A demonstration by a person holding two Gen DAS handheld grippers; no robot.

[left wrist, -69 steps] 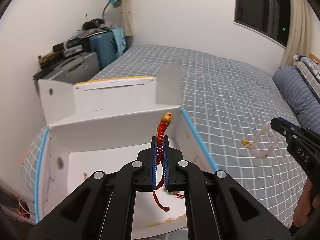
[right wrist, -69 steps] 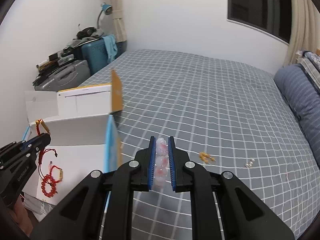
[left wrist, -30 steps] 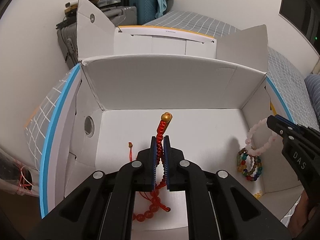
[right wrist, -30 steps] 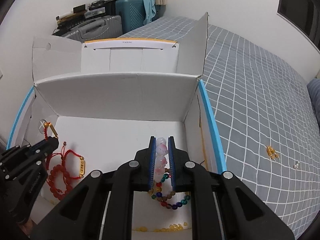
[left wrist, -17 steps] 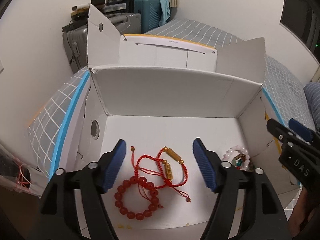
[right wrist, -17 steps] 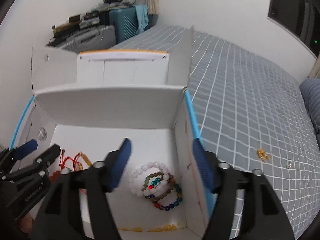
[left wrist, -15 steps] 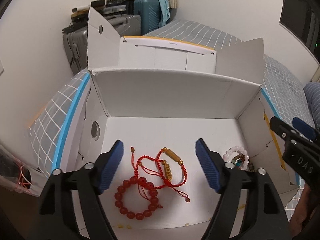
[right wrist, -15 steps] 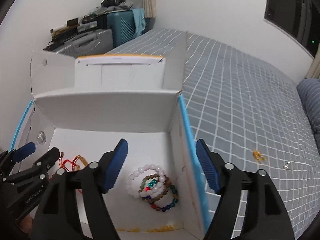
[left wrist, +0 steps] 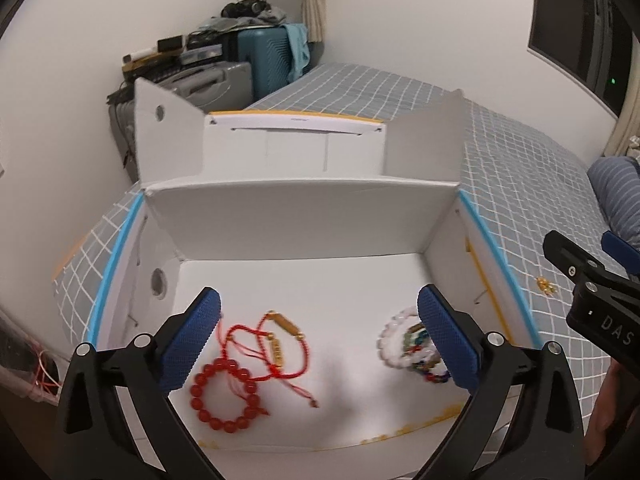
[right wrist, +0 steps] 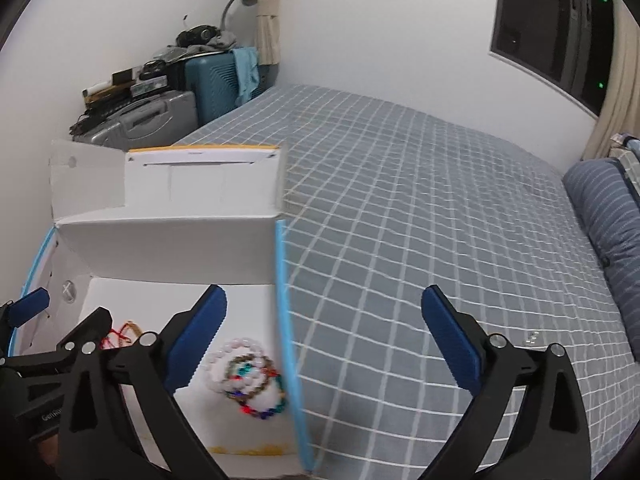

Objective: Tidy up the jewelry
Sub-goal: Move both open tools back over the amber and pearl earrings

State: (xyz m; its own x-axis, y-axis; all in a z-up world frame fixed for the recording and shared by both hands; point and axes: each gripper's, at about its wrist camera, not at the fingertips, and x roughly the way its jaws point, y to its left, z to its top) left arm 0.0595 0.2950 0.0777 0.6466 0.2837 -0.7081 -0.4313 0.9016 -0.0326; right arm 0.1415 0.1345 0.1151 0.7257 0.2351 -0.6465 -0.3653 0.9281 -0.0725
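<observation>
Both bracelets you carried now lie in the white box [left wrist: 304, 216]: your left gripper [left wrist: 320, 332] and right gripper [right wrist: 324, 336] have just sprung wide, empty. Red cord bracelet [left wrist: 280, 344] left, white bead bracelet [right wrist: 236, 356] right.

**Two wrist cams, one box**

Left wrist cam looks steeply down into the white box [left wrist: 300, 216], close up. Right wrist cam sits further right, facing across the checked bed [right wrist: 420, 200]. Both catch the box, the suitcases [left wrist: 260, 60] and each other's gripper.
</observation>
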